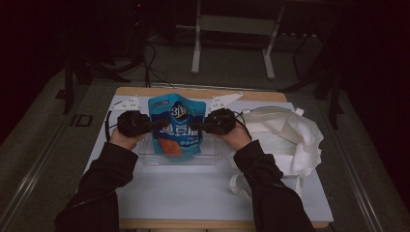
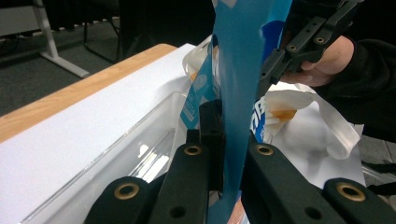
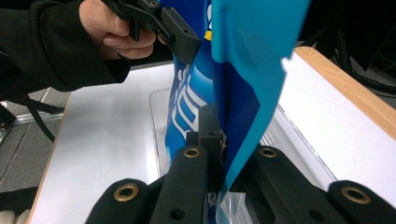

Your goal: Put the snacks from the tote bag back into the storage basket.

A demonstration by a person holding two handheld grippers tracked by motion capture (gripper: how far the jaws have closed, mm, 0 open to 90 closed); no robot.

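Observation:
A blue snack pouch (image 1: 177,126) with white lettering and an orange picture stands upright over a clear plastic tray (image 1: 210,158) at the table's middle. My left gripper (image 1: 153,124) is shut on the pouch's left edge, and my right gripper (image 1: 199,126) is shut on its right edge. In the left gripper view the blue pouch (image 2: 236,93) runs up between my jaws, with the other gripper (image 2: 261,79) clamped on its far side. From the right gripper view, the pouch (image 3: 243,79) is pinched the same way, with the opposite gripper (image 3: 184,44) beyond it.
A crumpled white cloth bag (image 1: 285,140) lies right of the tray on the white table top (image 1: 193,193). The table's wooden far edge (image 1: 203,92) runs behind the pouch. A metal frame stand (image 1: 232,29) rises on the dark floor beyond.

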